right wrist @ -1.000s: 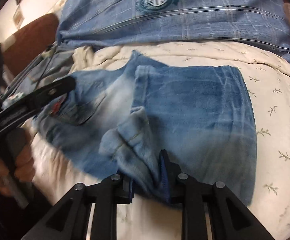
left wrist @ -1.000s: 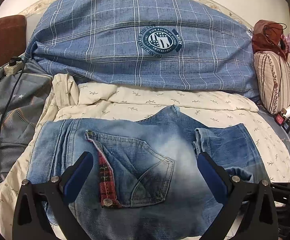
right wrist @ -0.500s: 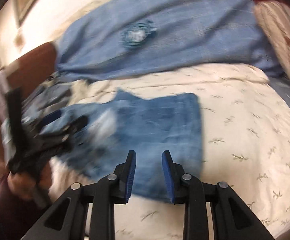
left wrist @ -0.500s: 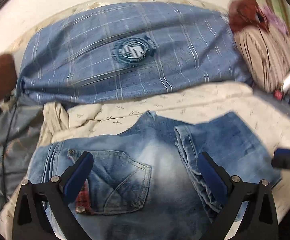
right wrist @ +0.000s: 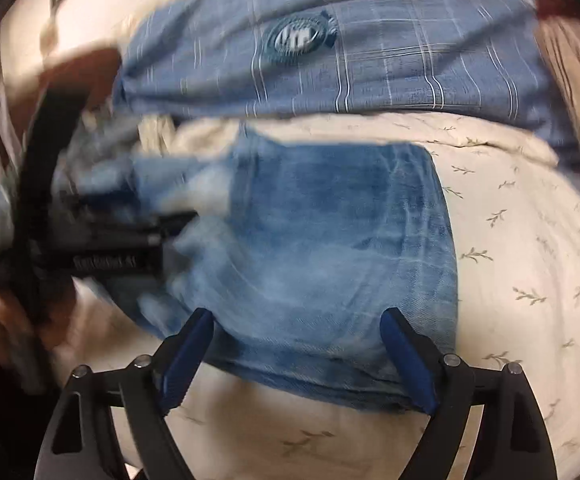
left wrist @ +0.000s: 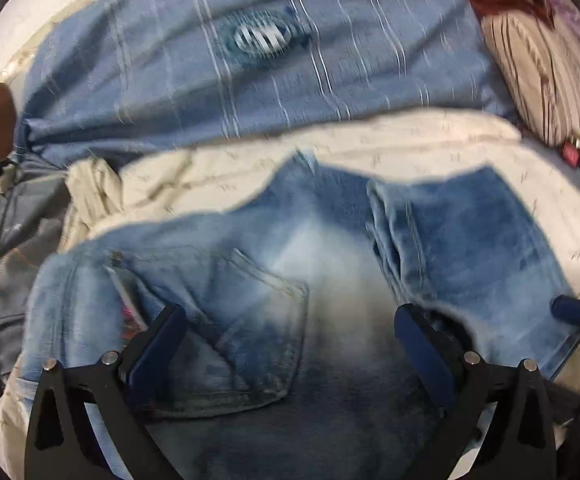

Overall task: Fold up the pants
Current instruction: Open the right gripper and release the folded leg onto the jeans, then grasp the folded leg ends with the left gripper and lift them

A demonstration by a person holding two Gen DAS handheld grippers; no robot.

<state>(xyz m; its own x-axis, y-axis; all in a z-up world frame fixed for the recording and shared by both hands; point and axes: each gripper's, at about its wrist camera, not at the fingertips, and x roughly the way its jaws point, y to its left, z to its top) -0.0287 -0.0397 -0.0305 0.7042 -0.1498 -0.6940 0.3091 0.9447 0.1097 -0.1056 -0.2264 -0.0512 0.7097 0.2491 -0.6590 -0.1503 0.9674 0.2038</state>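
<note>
Jeans lie folded on the cream leaf-print bedspread, just below the big blue plaid pillow with its round badge. Both tools stand with fingers spread wide and grip nothing: the left gripper hovers over the seat of the jeans, straddling the back pocket, and the right gripper hovers at the near edge of the folded leg panel. That placing reads, to my eye, as a check or a smoothing pass now that the legs lie doubled over the seat, each tool covering its own half.

The denim is pale and faded at the seat, darker on the leg panel, which lies flat with a fairly square outline. A bunched ridge runs where the panel's edge overlaps the seat. Motion blur softens both views.
</note>
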